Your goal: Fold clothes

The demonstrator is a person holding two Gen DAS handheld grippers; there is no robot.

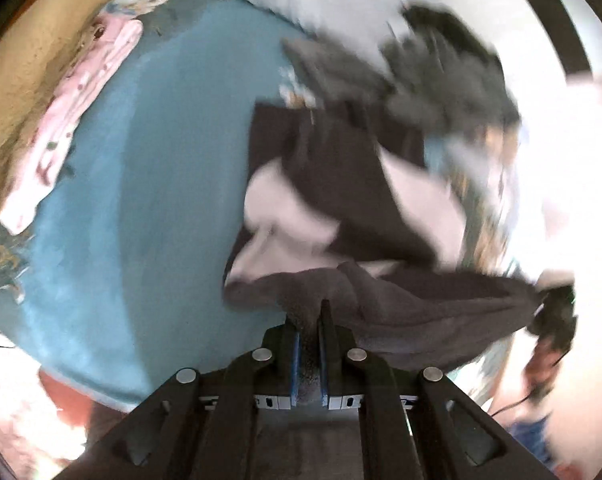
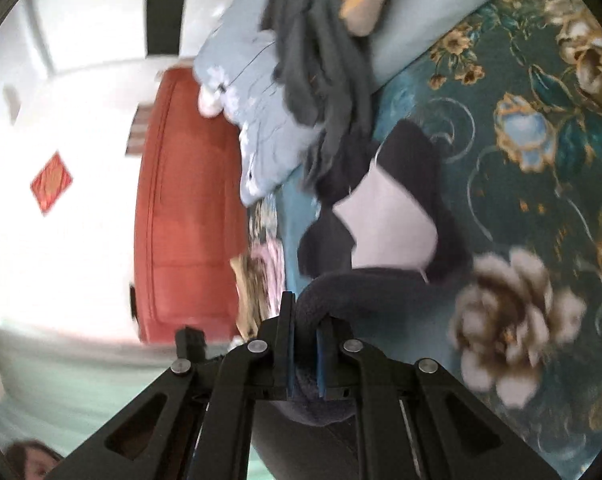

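Observation:
A dark grey garment point(image 1: 413, 312) is stretched in the air between my two grippers, above the bed. My left gripper point(image 1: 308, 312) is shut on one edge of it. My right gripper point(image 2: 305, 316) is shut on another edge of the same garment point(image 2: 365, 280); the right gripper also shows in the left wrist view point(image 1: 553, 308) at the cloth's far end. Below it a black and white garment point(image 1: 333, 200) lies crumpled on the bed; it also shows in the right wrist view point(image 2: 389, 216). Both views are motion-blurred.
The bed has a plain blue sheet point(image 1: 149, 184) and a dark green floral cover point(image 2: 541, 160). A pile of dark grey clothes point(image 2: 321, 60) lies on a light blue pillow point(image 2: 257, 120). A pink garment point(image 1: 81, 120) lies at the bed's edge. A red headboard point(image 2: 189, 208) stands beside the bed.

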